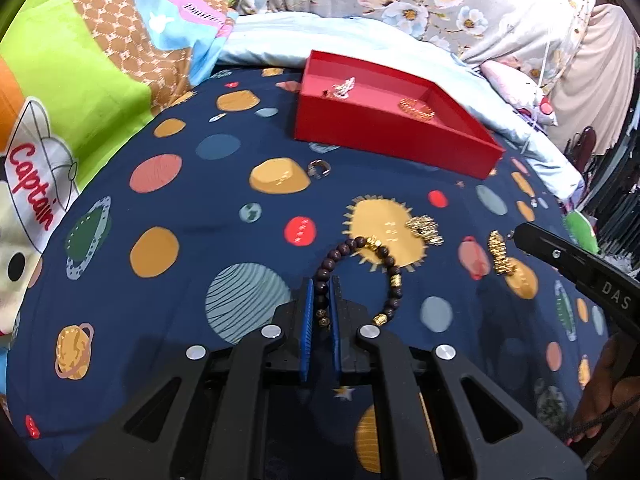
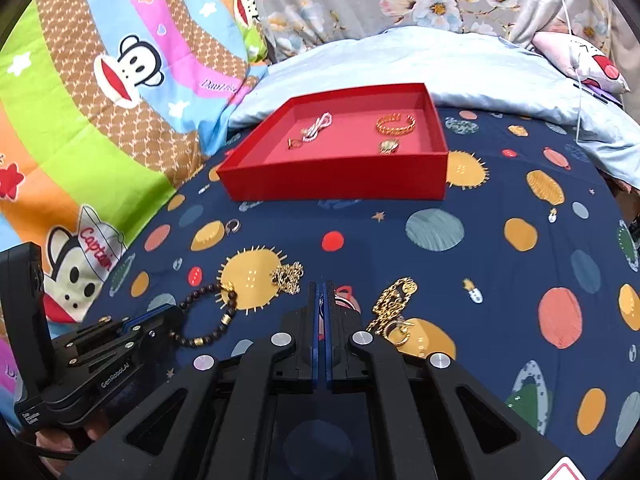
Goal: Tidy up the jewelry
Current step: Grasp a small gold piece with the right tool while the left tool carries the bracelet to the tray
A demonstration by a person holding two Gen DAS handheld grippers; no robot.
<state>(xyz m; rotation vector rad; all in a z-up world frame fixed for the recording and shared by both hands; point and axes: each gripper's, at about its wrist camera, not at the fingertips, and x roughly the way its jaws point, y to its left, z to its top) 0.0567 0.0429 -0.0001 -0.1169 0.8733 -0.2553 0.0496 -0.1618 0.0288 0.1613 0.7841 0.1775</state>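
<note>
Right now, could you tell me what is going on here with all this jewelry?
A person is sorting jewelry on a bed into a red tray, with a gripper in each hand. The left gripper is shut on a dark bead bracelet that lies on the space-print sheet. The right gripper is shut and empty. The tray already holds a few pieces; two gold chains and a small ring lie outside it.

Red tray [image 2: 336, 184], planet-patterned navy sheet [image 2: 500, 280]
</note>
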